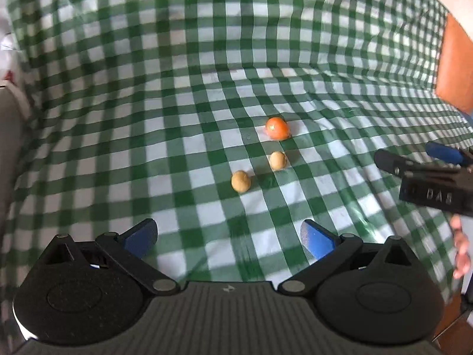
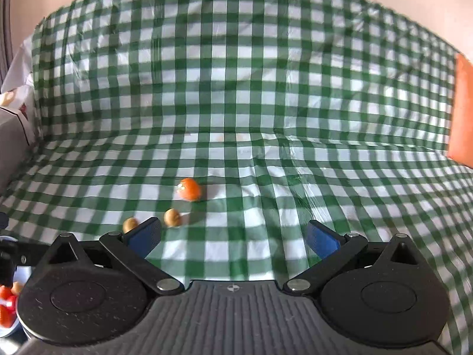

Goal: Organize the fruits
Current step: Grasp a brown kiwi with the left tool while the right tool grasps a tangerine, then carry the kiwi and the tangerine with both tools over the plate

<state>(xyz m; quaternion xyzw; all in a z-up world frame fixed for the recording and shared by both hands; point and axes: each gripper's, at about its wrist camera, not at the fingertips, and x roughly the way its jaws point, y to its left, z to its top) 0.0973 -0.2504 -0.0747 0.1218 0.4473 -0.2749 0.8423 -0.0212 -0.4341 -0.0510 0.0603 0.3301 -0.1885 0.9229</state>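
Note:
An orange fruit [image 1: 276, 128] and two small tan round fruits [image 1: 278, 160] [image 1: 241, 181] lie close together on the green-and-white checked cloth [image 1: 207, 103]. My left gripper [image 1: 229, 238] is open and empty, hovering short of them. My right gripper [image 2: 233, 238] is open and empty; in its view the orange fruit [image 2: 190, 189] and tan fruits [image 2: 172, 217] [image 2: 130, 224] lie ahead to the left, one partly behind its left finger [image 2: 145, 236]. The right gripper also shows at the right edge of the left wrist view [image 1: 414, 156].
An orange panel [image 1: 456, 65] stands at the far right edge. A white bowl with red and tan pieces [image 2: 9, 307] sits at the lower left of the right wrist view. The cloth rises up a back wall. Boxes [image 2: 14, 127] stand at the left.

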